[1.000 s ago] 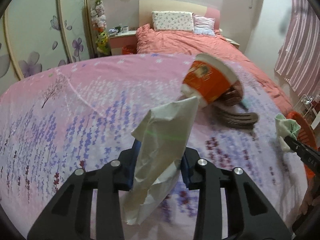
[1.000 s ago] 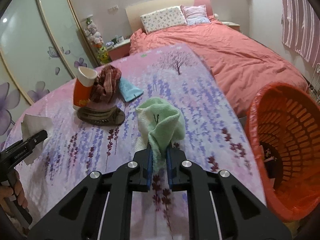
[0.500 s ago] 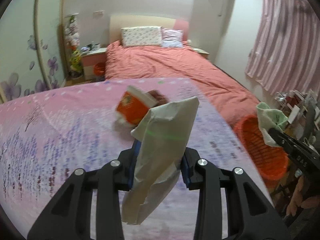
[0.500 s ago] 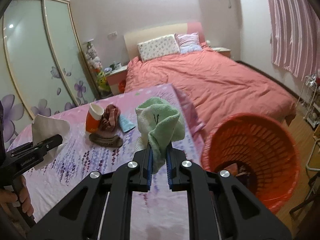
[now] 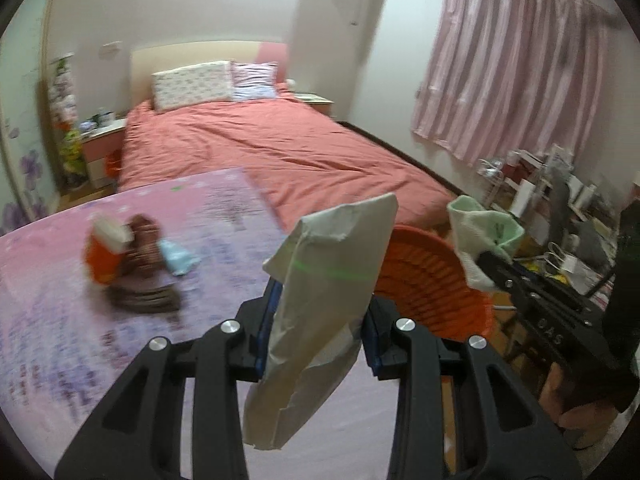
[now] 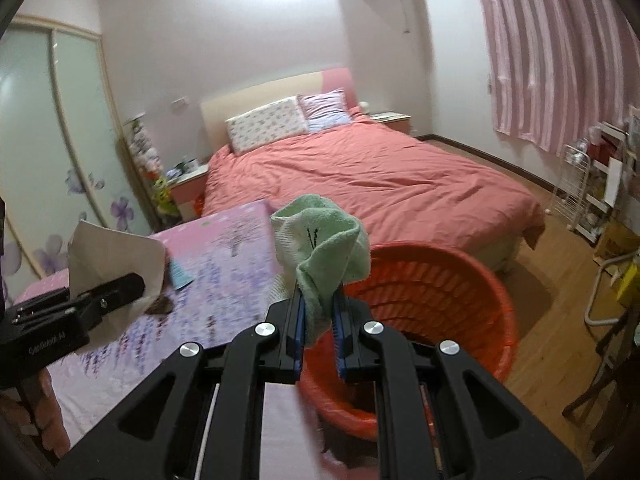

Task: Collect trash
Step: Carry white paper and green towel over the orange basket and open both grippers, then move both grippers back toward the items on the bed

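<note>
Left tongs (image 5: 318,320) pinch crumpled tan paper bag (image 5: 324,304); right tongs (image 6: 318,326) pinch soft green cloth (image 6: 324,248). Both near round orange plastic basket (image 6: 452,280), not dropped yet. Orange paper cup (image 5: 103,254) waits on table.

The bag (image 5: 324,300) is matt, creased paper, pale grey-beige, torn along its upper edge. The sock (image 6: 324,256) is soft, fuzzy knit cloth, green and white. The basket (image 6: 460,280) is orange plastic with a slotted, ribbed wall and a slight sheen. The left gripper (image 5: 318,328) and the right gripper (image 6: 318,322) are matt black plastic with shiny metal screw heads and blue pads. The cover (image 5: 60,340) is smooth printed cloth; the floor (image 6: 560,248) is glossy wood.
</note>
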Available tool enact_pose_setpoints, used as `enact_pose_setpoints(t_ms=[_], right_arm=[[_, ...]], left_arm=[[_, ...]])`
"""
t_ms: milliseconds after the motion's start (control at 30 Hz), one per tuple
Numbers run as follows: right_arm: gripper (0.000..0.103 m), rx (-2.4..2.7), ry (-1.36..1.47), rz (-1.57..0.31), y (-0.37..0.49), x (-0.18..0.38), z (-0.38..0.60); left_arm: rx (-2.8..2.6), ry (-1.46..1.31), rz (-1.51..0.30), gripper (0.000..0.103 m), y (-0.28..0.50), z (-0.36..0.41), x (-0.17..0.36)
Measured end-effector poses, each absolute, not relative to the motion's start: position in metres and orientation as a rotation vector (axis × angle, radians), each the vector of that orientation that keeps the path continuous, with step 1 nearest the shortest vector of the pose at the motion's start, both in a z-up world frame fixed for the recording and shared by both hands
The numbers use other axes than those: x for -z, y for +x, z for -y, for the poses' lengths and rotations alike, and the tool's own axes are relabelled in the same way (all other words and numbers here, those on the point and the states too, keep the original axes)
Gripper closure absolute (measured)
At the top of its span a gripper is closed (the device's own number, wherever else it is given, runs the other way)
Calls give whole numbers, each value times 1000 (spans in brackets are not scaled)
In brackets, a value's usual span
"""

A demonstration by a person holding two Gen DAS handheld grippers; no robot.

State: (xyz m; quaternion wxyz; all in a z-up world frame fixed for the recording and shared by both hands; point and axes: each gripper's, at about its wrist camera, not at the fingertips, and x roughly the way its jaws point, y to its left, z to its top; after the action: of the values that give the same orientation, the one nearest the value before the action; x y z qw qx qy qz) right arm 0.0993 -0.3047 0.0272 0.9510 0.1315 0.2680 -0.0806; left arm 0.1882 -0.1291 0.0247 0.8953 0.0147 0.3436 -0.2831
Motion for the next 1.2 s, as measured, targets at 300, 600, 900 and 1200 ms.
enact_pose_setpoints(t_ms=[300, 600, 900, 1200], right_arm=[[91, 250, 365, -558, 113, -4, 369], [56, 244, 407, -622, 128, 34, 394], [24, 251, 397, -637, 123, 47, 387], [19, 177, 299, -665, 136, 43, 335]], left_arm=[[719, 68, -769, 66, 202, 230, 0], [688, 121, -840, 38, 230, 266, 44], [469, 142, -832, 4, 250, 210, 63], [207, 172, -801, 4, 276, 102, 62]])
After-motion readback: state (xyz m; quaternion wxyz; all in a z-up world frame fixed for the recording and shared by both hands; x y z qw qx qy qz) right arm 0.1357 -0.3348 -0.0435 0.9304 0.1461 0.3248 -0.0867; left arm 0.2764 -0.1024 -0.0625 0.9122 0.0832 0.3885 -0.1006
